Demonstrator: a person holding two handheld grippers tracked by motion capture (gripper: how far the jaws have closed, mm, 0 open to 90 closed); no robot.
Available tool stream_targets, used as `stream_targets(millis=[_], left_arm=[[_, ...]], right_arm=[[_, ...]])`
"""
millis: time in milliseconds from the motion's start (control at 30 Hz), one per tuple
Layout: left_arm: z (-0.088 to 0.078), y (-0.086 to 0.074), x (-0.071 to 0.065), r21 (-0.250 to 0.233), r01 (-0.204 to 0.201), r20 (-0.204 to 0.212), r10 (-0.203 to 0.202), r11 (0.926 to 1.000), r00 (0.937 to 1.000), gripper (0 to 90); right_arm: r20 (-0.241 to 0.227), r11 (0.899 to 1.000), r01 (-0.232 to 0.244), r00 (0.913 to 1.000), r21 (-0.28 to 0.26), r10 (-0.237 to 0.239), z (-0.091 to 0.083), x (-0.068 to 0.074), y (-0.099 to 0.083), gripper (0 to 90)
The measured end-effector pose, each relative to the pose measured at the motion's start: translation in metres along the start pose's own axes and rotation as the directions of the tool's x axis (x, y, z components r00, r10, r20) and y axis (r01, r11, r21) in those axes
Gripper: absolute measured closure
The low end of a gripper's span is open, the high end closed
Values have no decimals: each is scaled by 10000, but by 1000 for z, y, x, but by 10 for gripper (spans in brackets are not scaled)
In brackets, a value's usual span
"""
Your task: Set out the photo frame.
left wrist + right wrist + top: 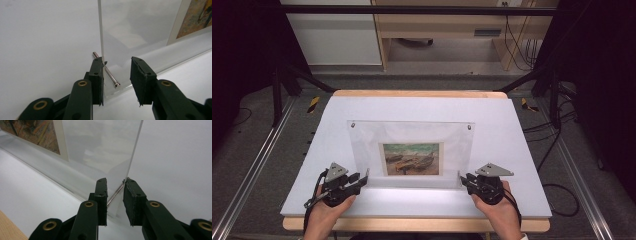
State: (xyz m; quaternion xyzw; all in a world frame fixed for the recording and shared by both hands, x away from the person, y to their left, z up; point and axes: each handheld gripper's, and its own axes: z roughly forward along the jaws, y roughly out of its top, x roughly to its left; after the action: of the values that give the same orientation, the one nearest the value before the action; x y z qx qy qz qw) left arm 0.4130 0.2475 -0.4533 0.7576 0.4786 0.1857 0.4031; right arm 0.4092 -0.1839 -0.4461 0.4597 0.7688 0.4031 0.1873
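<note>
Scene: We see a clear acrylic picture frame point(411, 152) standing on a white tabletop point(512, 150), with a small painting of boats point(411, 159) held in its middle. A person's hands come in from the near edge, one gripper at each lower corner of the frame.

Frame position: It sits about mid-tabletop, leaning back, its bottom edge near us and its top edge far.

Left gripper point(362, 178): Its jaws are spread partway, set around the frame's near-left corner. In the left gripper view point(116, 72) one jaw touches the pane's edge while the other stands apart from it, so we judge this no firm pinch.

Right gripper point(461, 179): Its jaws are narrowly spread around the near-right corner. In the right gripper view point(115, 193) one jaw meets the pane's edge; whether the other presses on it we cannot tell.

Metal pins: A thin support pin point(105, 70) pokes through the left corner between the jaws, and another pin point(115, 195) sits at the right corner.

Risk, slipping: We judge the smooth pane could slide out if lifted before both grippers close fully.

Risk, tipping: If one side grips or rises before the other, the frame could twist and fall flat.

Risk, pins: A jaw closing onto a pin rather than the pane could push it out or skid off.

Risk, picture: A hard jolt might shift the painting between the panes.
</note>
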Motion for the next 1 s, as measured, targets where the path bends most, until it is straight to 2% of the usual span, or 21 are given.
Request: stream_targets(millis=[633,800,900,1000], left_arm=[[0,-2,-2,235,-305,17,305,9993,9995,613],[0,-2,-1,196,-230,271,224,9995,9994,592],[1,-3,-1,372,-370,276,359,9986,9990,548],[0,-4,-1,478,-416,302,402,9980,9987,490]], right_arm=[[-123,9997,56,9999,231,-53,-1,2,-4,726],[-159,9997,98,9998,207,-95,0,1,-5,720],[-231,9998,131,9997,166,-127,1,1,-5,673],[-140,9992,186,9997,350,-181,4,3,-6,568]])
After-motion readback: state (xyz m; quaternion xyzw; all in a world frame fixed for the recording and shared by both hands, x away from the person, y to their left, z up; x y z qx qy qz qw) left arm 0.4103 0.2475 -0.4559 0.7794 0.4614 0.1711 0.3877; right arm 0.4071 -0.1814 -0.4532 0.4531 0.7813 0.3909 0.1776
